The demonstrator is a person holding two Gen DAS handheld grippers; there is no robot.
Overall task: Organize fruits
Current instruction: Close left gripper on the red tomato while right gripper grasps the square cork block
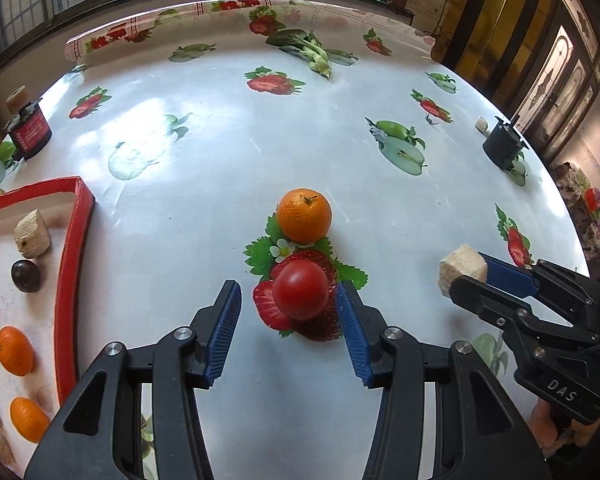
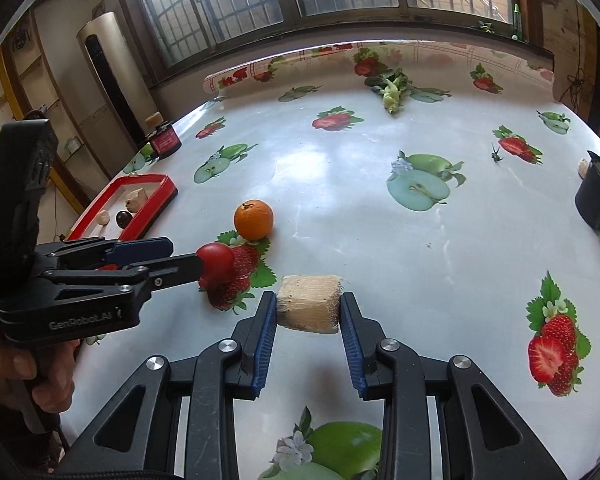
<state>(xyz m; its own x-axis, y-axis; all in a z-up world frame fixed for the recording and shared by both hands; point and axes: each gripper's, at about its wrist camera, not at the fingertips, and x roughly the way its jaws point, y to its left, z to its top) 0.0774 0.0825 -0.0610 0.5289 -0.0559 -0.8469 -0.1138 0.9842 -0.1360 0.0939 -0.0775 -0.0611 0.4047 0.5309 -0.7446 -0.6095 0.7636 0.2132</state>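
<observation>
Left gripper (image 1: 288, 304) fingers wide around the red tomato (image 1: 300, 290), right gripper (image 2: 308, 312) pinching the beige block (image 2: 310, 303); off-centre closing could roll the tomato into the orange (image 1: 304, 215).

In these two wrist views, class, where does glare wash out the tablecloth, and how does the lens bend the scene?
Left wrist view: window glare whitens the tablecloth and fades a printed apple; the far table edge bows upward. Right wrist view: a softer sheen sits mid-table, and the window frame curves, with dark corners. Both views stay sharp on the red tomato and the beige block.
</observation>
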